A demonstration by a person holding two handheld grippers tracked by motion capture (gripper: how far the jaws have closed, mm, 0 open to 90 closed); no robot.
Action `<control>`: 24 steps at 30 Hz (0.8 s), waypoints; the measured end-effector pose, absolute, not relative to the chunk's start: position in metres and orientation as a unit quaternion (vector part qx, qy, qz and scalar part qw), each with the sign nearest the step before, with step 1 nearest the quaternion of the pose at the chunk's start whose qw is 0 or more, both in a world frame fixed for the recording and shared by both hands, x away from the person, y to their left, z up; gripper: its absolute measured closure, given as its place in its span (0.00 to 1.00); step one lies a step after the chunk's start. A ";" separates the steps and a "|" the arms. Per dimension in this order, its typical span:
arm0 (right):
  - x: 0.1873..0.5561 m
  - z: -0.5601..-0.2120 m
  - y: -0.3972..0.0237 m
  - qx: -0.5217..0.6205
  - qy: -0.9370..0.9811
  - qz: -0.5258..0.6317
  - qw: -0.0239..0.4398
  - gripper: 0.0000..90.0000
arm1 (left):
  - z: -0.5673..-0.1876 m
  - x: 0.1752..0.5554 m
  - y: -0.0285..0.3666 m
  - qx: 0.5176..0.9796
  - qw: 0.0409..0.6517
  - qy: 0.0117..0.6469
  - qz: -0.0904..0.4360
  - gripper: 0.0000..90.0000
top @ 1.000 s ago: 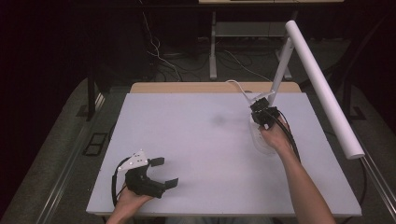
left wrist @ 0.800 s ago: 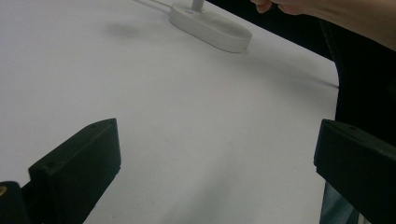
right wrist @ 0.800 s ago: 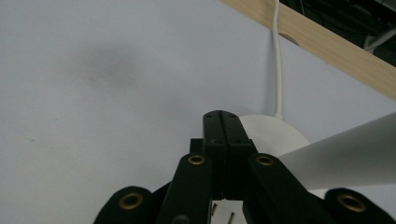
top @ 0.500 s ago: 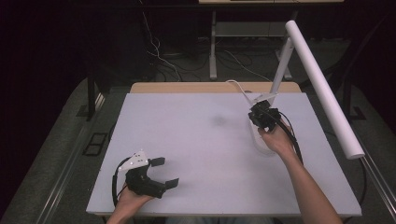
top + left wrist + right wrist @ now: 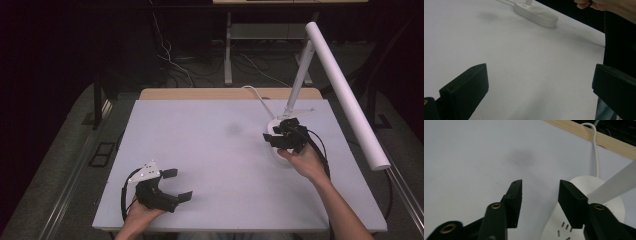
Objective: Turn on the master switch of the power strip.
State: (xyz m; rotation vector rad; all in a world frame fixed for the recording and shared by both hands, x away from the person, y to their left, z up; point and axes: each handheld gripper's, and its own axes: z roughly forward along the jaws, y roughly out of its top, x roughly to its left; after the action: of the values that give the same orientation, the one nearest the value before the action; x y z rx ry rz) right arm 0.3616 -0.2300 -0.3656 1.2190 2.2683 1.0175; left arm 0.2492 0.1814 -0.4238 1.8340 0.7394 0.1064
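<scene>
Right gripper (image 5: 281, 136), jaws just opening and empty, hovers over the lamp base (image 5: 276, 145), apparently releasing it; left gripper (image 5: 172, 185) rests spread, well apart.

the left hand-held gripper (image 5: 172, 185) is matt black, with blocky angular jaws and a pale grey three-cornered plate (image 5: 145, 170) on top, dotted with small dark screw heads. a black cable (image 5: 124, 195) loops from its body in a curve beside the hand. in its own view the jaws are thick black rectangular blocks with slightly rounded edges and tiny pits in the upper face. the right hand-held gripper (image 5: 280, 136) is likewise black, and a black cable (image 5: 320, 150) runs back from it along the forearm. in its own view each jaw is a flat black block on a black arm, with brass-coloured ringed screw holes (image 5: 496, 206) at the pivots. both forearms are bare, with no sleeves to be seen.
</scene>
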 end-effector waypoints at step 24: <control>0.290 -0.383 -0.270 0.434 0.789 0.413 0.135 0.00 | -0.424 0.250 0.179 0.778 0.545 0.310 0.045 0.00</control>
State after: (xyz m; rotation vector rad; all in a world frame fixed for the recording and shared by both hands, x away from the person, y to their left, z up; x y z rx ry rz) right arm 0.2900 -0.2696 -0.3830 1.2579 2.2866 1.1967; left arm 0.2500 0.1789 -0.4240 1.8447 0.7360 0.1064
